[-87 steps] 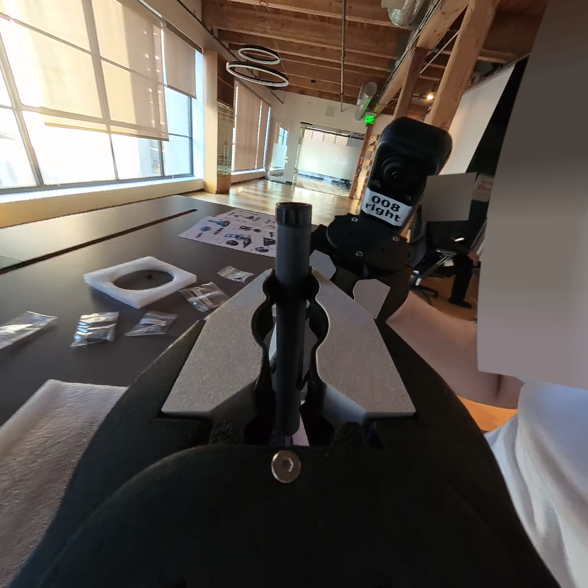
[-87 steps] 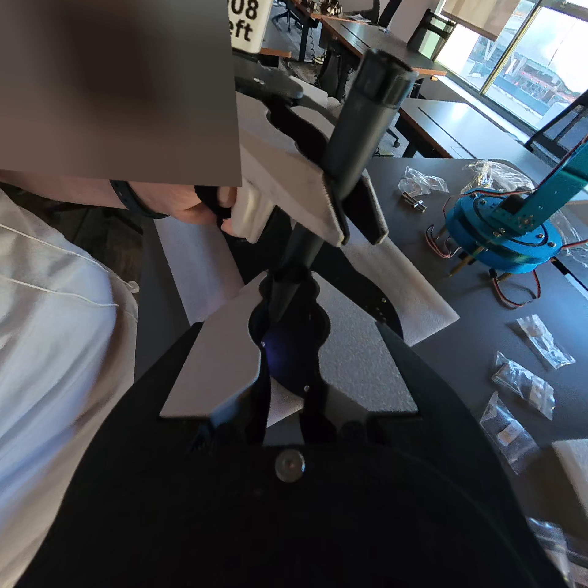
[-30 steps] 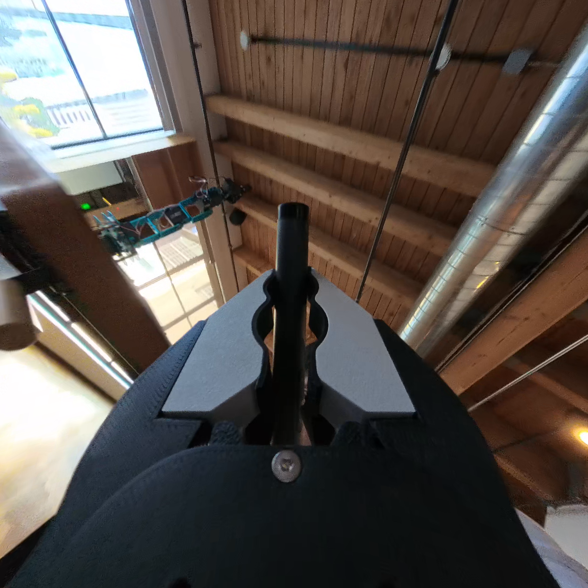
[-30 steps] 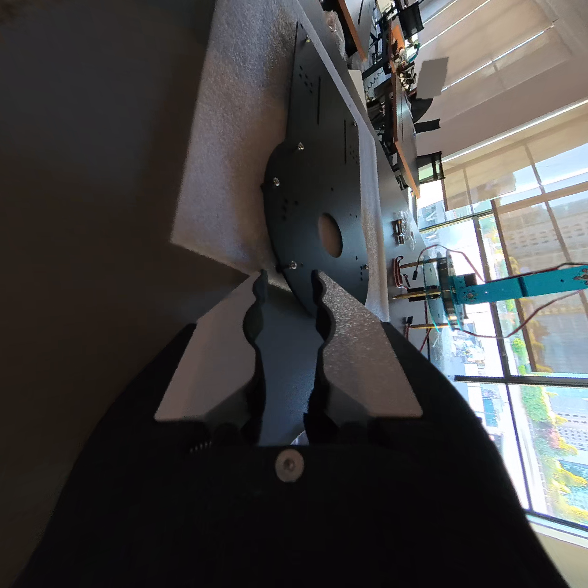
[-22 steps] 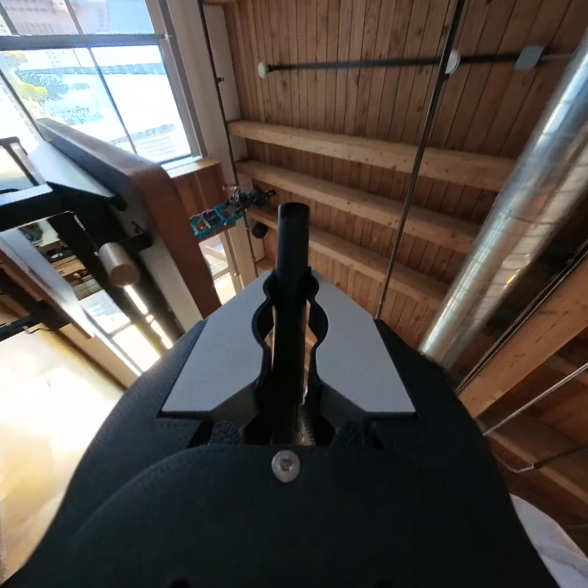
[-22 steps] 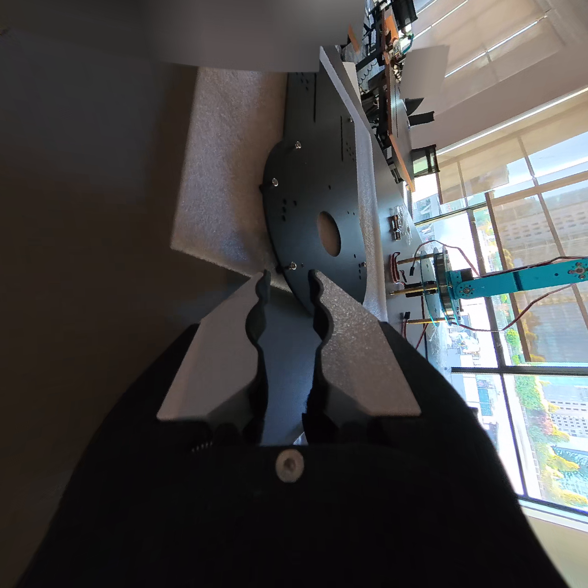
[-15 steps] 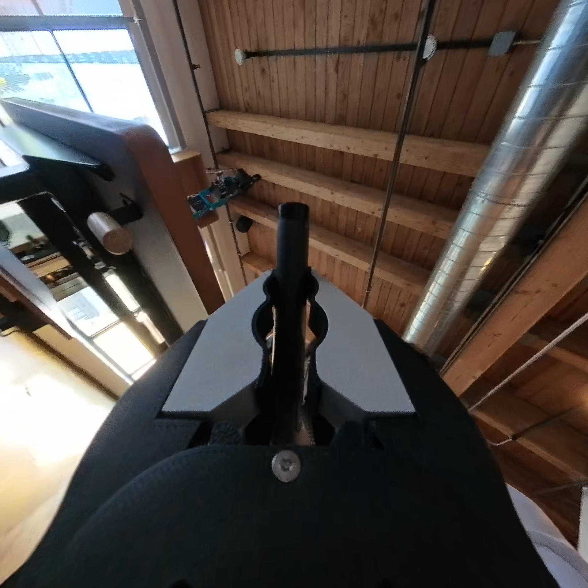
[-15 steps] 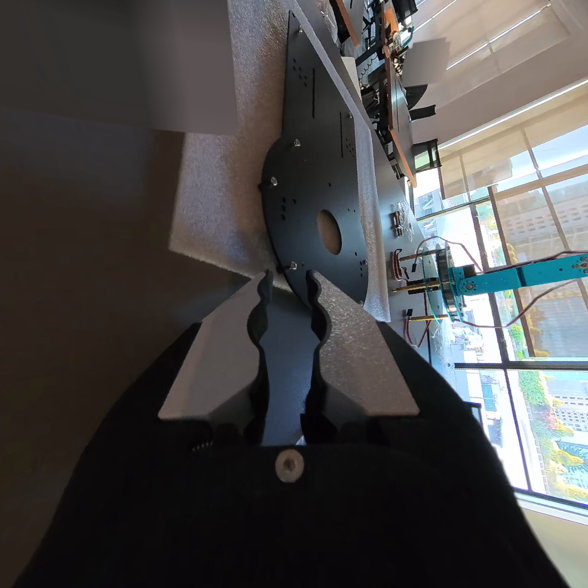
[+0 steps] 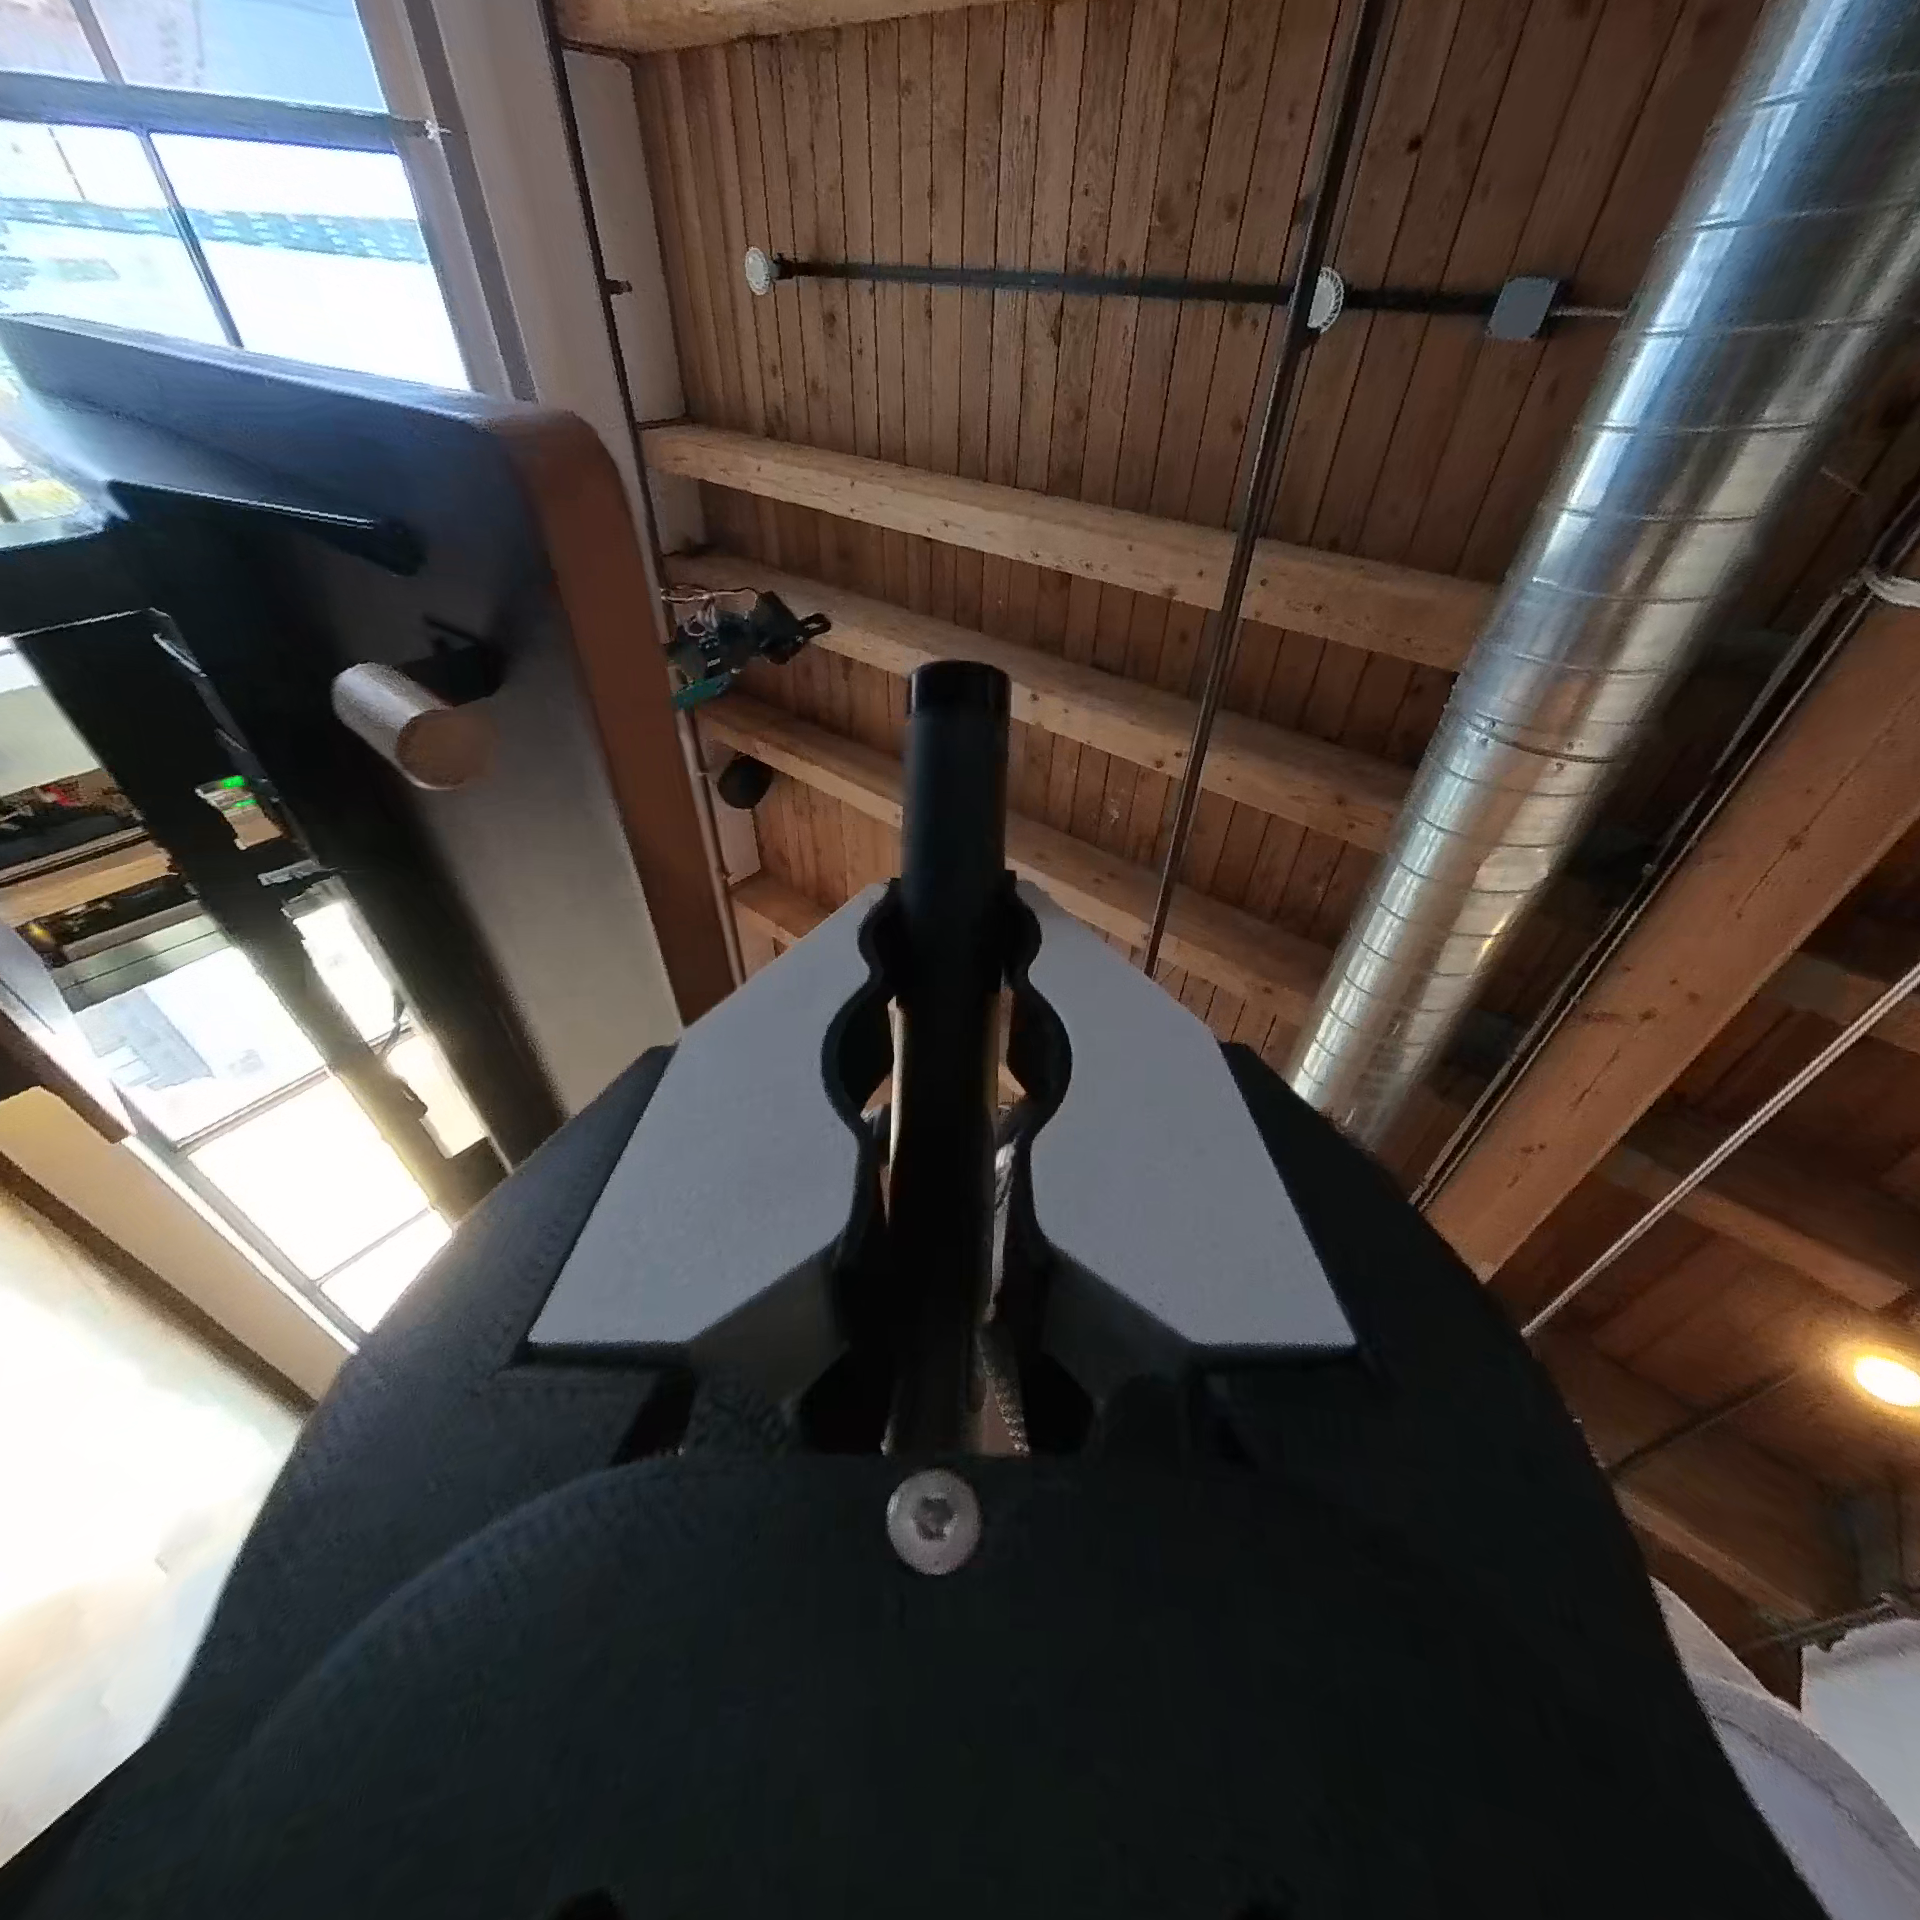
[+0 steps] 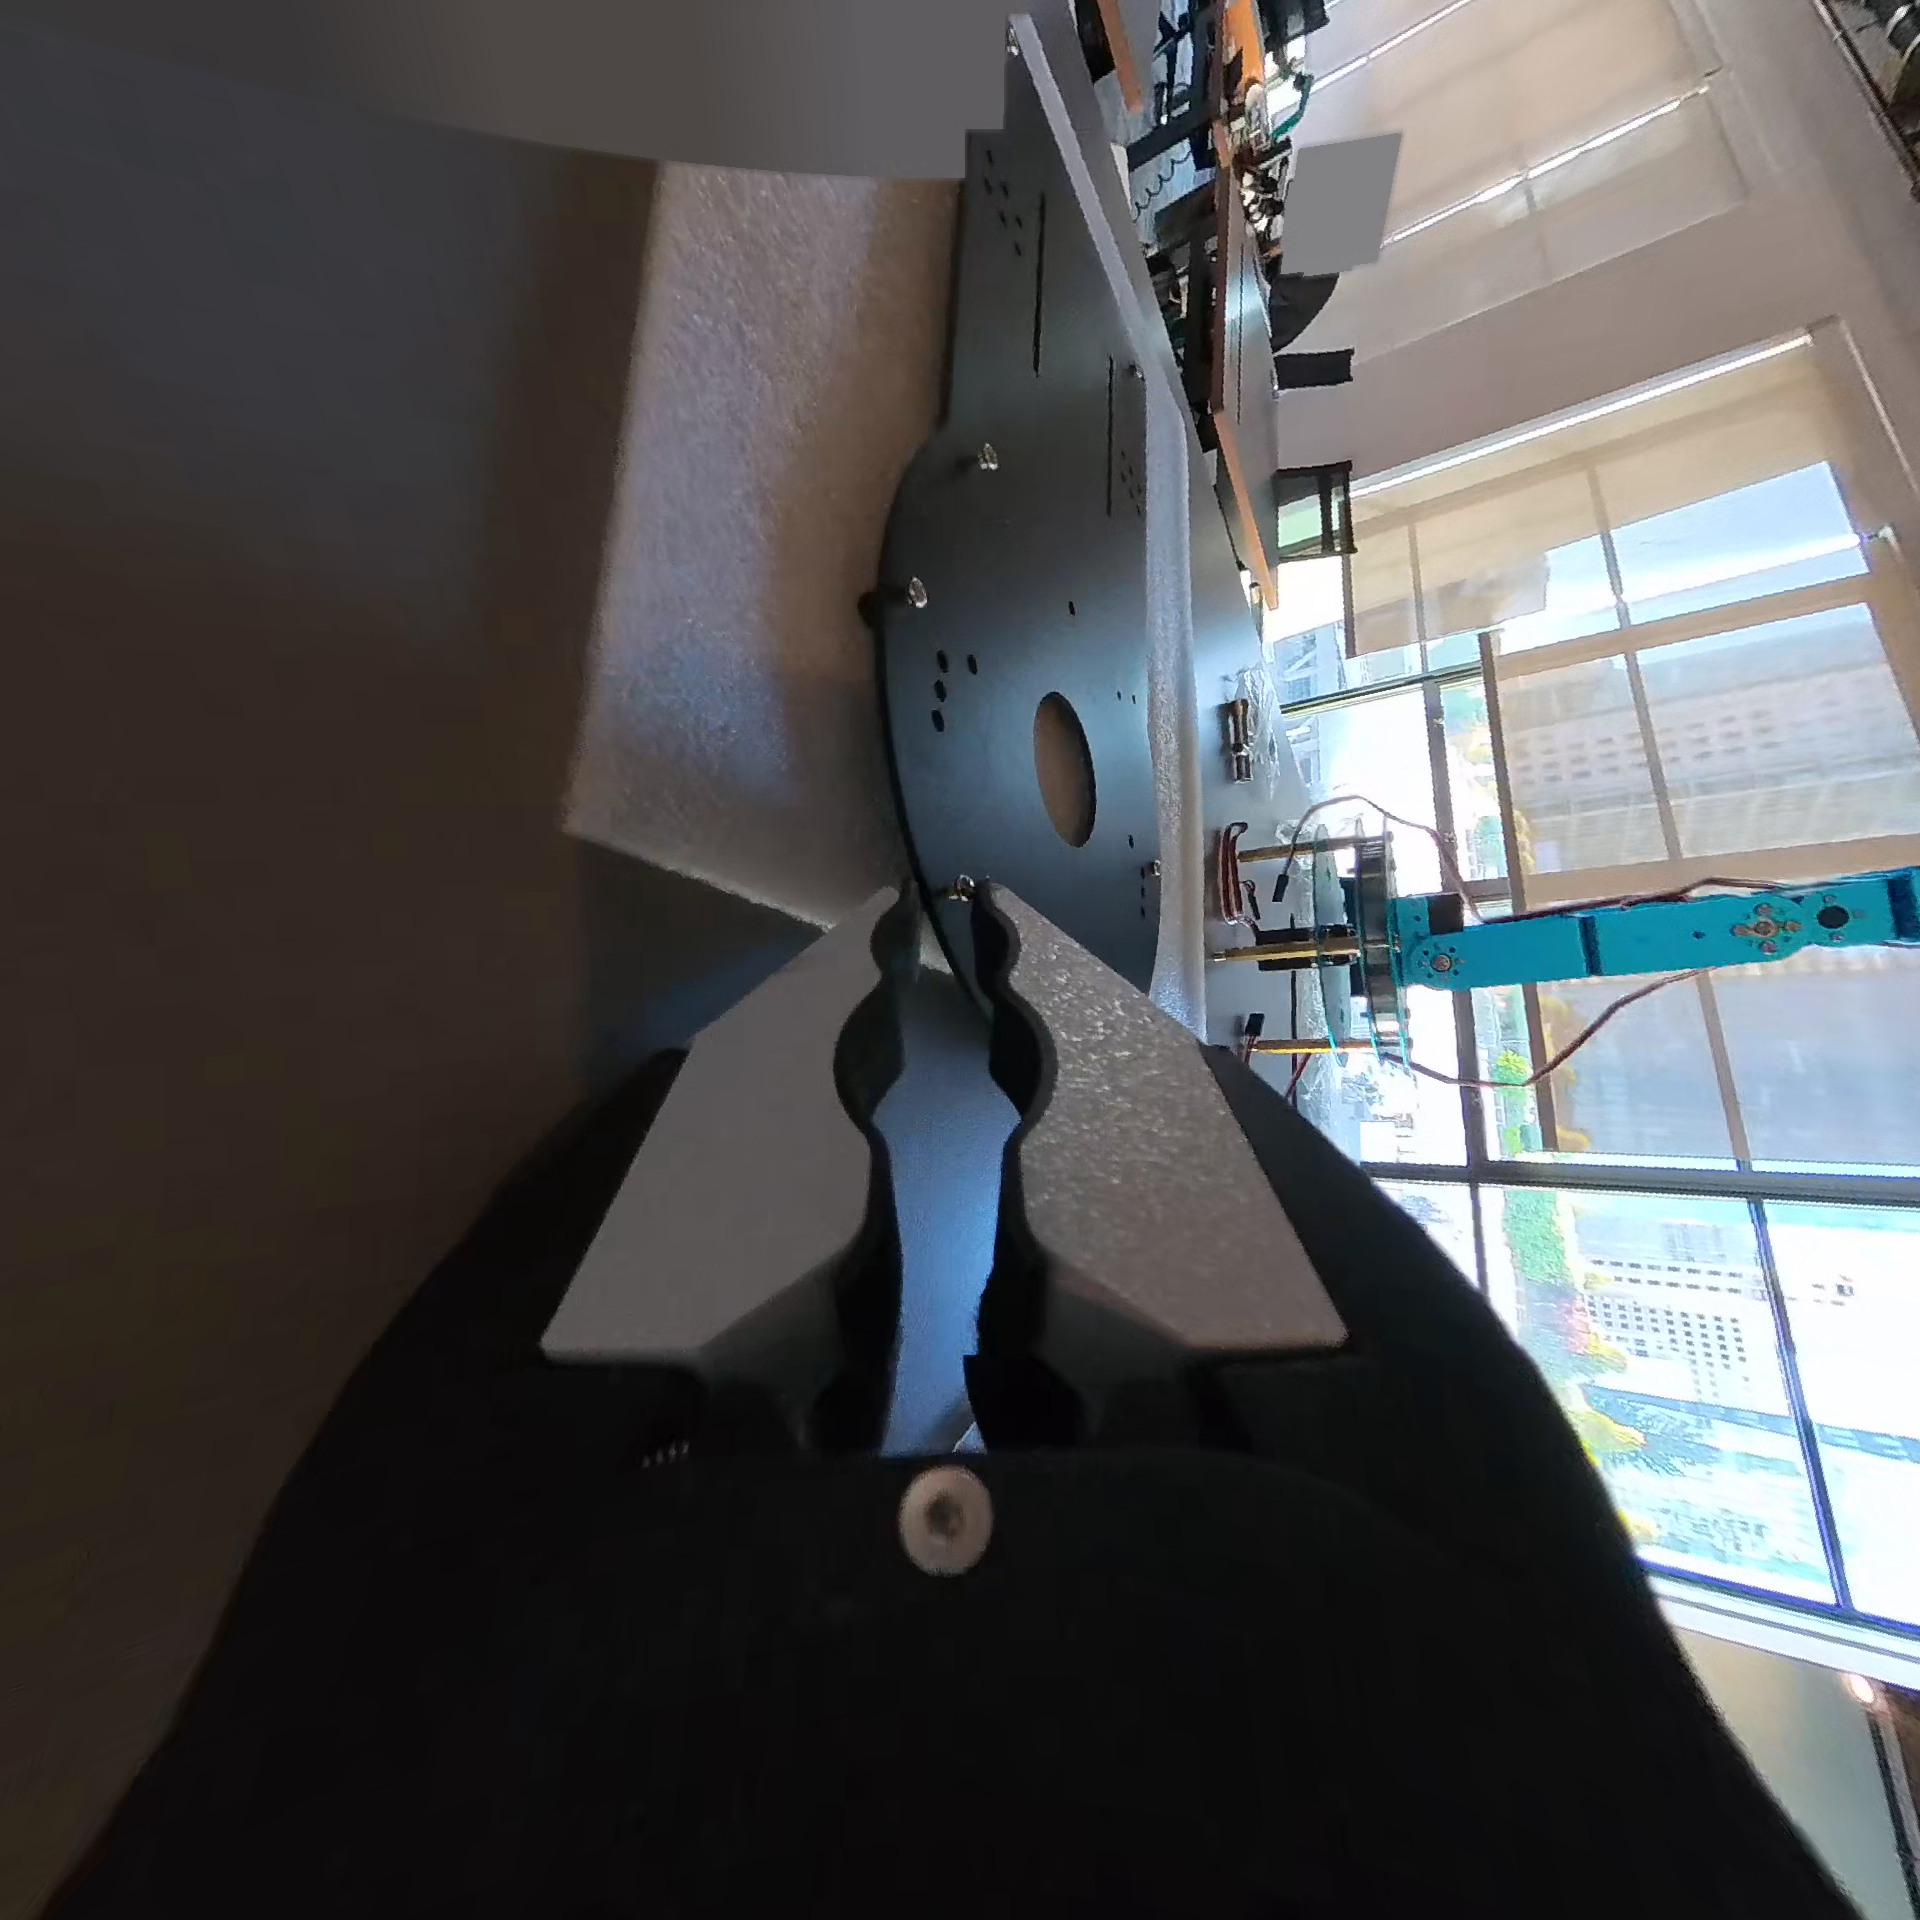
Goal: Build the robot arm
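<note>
My left gripper (image 9: 951,906) is shut on a black tube (image 9: 951,831) that lies lengthwise between its jaws. The tube's open end sticks out past the fingertips and points up at the wooden ceiling (image 9: 1039,364). My right gripper (image 10: 938,902) is rolled on its side. Its jaws stand close together across the near rim of a round black plate (image 10: 1018,623), at a small screw (image 10: 964,886). The plate has a centre hole and lies on a white foam sheet (image 10: 748,520) on the dark table (image 10: 260,727).
A blue robot arm on a round base (image 10: 1662,935) with loose wires stands past the plate, beside a small bag of metal parts (image 10: 1247,738). In the left wrist view, the table's underside and wooden edge (image 9: 561,623) are at left and a silver duct (image 9: 1621,623) at right. Across from one pair of fingers to the other is roughly 45 centimeters.
Since 2.9 s ago my left gripper has swung the tube up toward the ceiling. My right gripper has let go of the tube, dropped to the plate and narrowed its jaws over the rim.
</note>
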{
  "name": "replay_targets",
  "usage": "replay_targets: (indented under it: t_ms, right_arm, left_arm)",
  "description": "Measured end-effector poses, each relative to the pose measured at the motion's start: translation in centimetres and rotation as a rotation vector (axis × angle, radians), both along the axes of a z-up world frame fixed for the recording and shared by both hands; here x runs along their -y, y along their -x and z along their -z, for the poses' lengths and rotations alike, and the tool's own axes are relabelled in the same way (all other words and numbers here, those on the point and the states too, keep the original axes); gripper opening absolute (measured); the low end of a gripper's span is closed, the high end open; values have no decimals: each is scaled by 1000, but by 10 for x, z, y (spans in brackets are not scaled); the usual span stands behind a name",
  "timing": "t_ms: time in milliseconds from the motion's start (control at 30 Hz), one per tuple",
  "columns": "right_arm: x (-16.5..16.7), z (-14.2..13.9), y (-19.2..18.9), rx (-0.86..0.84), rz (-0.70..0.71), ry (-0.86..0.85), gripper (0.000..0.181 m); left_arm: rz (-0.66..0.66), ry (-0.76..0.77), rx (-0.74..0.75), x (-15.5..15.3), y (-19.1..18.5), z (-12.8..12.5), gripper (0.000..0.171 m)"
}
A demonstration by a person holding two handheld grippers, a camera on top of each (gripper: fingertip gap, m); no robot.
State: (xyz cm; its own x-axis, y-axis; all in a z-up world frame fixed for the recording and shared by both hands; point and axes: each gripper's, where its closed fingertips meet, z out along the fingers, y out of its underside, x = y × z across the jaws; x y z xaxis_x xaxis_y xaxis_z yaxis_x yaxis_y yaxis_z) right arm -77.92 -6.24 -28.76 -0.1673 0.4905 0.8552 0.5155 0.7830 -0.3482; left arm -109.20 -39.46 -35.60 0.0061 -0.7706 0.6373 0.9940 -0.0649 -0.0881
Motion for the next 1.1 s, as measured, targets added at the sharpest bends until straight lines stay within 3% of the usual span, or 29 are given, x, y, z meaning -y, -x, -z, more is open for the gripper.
replay_targets:
  t_ms: [200,567,900,1100]
  right_arm:
    - [-1,1,-1,-2,-4,50,7]
    - [-6,2,-5,7,19,86,4]
    - [-2,1,-11,-16,-35,224,9]
    - [-6,-47,-19,-270,-83,414,15]
  left_arm:
    - [16,-15,22,1,-5,-51,15]
    - [69,15,-17,-22,-45,-198,16]
    - [113,-18,31,-103,-100,-285,15]
    - [175,-56,34,-160,-129,-317,15]
